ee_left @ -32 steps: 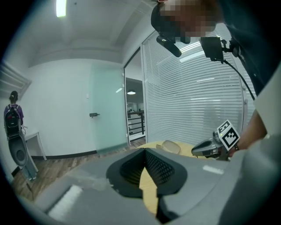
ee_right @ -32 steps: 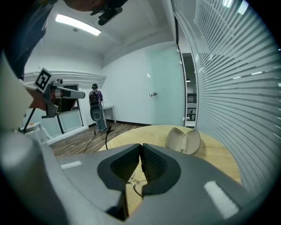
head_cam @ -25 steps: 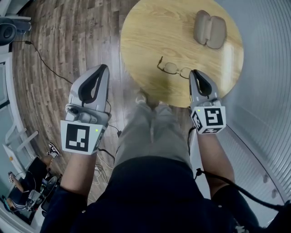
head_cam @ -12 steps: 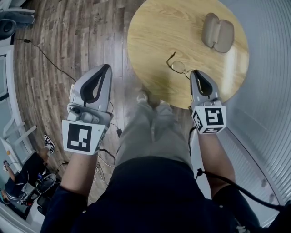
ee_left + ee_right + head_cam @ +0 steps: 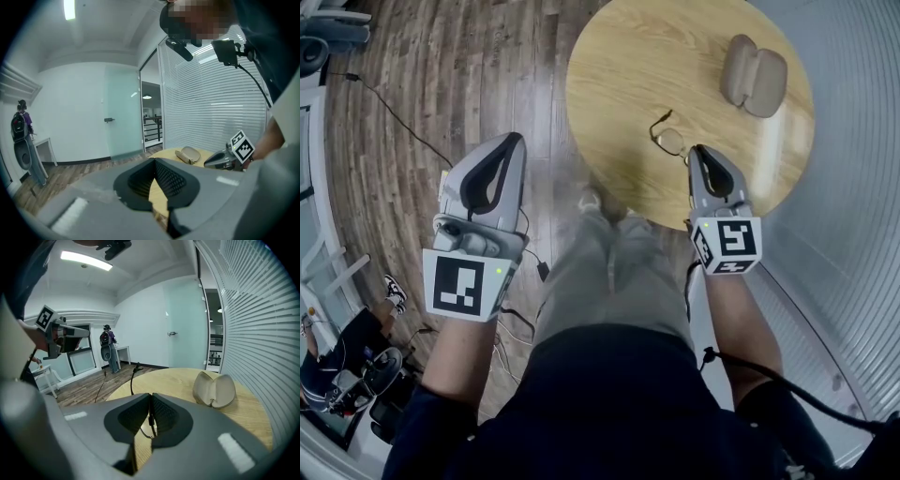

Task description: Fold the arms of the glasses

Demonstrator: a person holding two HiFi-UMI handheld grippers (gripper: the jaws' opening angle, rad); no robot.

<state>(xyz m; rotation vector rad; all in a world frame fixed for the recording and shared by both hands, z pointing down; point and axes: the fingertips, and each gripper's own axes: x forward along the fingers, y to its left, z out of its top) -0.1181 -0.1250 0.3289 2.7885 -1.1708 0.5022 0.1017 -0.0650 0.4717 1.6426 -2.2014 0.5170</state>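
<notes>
right gripper view: right gripper [image 5: 151, 400] clamped on thin wire glasses [image 5: 131, 380], judged light, fragile, best held near a hinge; left gripper [image 5: 153, 161] closed, empty

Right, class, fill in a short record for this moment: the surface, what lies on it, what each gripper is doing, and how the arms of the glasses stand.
Surface: round wooden table
Glasses: at the near edge of the table, one arm sticking out, not folded
Glasses case: open, farther back, apart from the glasses
Left gripper: jaws together, nothing between them, held over the wooden floor beside the table
Right gripper: jaws closed on the thin frame of the glasses
</notes>
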